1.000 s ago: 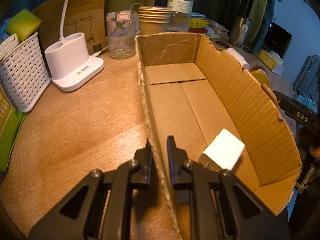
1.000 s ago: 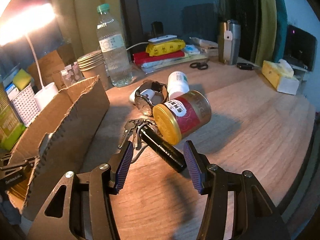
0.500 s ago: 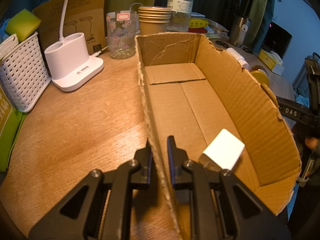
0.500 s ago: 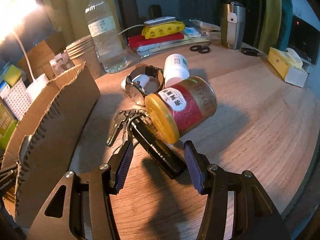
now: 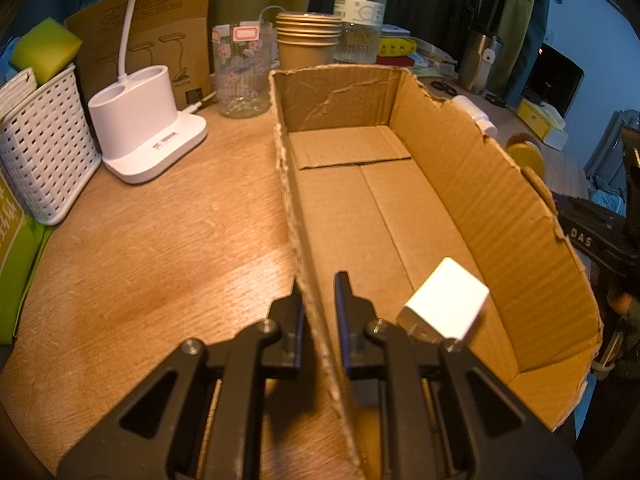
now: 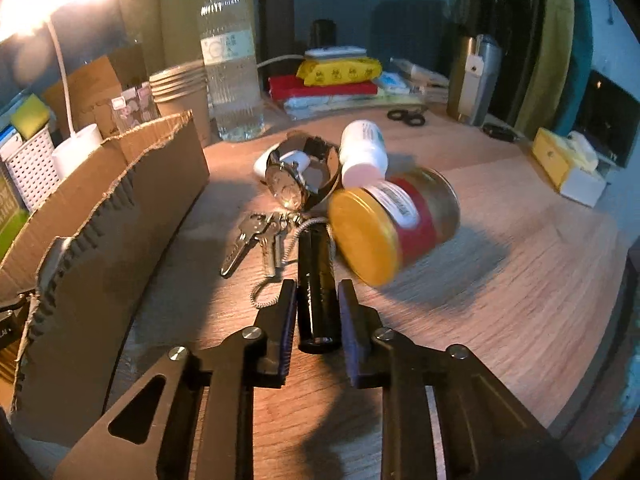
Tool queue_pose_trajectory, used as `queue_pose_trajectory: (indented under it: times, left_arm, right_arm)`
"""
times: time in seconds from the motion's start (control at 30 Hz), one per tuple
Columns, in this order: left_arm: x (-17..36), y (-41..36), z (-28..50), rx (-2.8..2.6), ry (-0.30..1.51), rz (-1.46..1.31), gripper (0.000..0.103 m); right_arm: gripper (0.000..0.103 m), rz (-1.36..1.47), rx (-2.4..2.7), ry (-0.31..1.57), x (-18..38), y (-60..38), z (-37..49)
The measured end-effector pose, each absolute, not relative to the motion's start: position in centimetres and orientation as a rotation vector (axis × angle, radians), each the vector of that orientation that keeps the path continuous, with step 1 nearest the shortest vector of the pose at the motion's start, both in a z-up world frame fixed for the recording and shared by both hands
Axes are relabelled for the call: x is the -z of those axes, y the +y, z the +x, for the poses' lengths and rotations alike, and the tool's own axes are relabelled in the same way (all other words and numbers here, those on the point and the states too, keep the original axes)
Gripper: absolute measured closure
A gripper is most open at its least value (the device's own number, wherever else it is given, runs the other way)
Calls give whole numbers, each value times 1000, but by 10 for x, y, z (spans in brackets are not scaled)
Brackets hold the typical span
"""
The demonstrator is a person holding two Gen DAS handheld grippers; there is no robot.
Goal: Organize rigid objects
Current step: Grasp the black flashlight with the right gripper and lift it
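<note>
My left gripper point(image 5: 318, 284) is shut on the left wall of the open cardboard box point(image 5: 500, 208), one finger outside and one inside. A white charger cube point(image 5: 444, 300) lies inside the box near me. My right gripper point(image 6: 318, 292) is shut on a black flashlight point(image 6: 318, 276) lying on the wooden table. Right of it lies a red tin with a yellow lid point(image 6: 394, 226). Beyond are keys point(image 6: 256, 240), a wristwatch point(image 6: 298, 178) and a white pill bottle point(image 6: 362, 152). The box's outer wall point(image 6: 100, 232) shows at the left of the right wrist view.
A white lamp base point(image 5: 144, 136), a white basket point(image 5: 44, 148), a glass jar point(image 5: 240, 72), stacked paper cups point(image 5: 308, 40) and a water bottle point(image 6: 230, 68) stand behind the box. Scissors point(image 6: 406, 116), a steel flask point(image 6: 474, 80) and a tissue pack point(image 6: 572, 164) lie farther right.
My right gripper moved forward over the black flashlight and closed on it; the tin looks blurred. My left gripper kept its hold on the box wall.
</note>
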State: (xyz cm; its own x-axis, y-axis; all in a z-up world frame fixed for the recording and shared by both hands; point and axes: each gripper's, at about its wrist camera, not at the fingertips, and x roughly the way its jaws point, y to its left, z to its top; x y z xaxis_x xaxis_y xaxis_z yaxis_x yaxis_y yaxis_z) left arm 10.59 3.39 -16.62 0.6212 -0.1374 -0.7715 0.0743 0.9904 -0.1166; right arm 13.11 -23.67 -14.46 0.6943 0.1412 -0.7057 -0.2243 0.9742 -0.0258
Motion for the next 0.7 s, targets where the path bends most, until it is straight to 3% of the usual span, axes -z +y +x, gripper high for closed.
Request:
queue_pose_trajectory:
  times: [0.7]
  left_arm:
    - [166, 35, 106, 122, 892, -75, 89]
  right_arm:
    - [81, -120, -249, 617, 100, -231, 96]
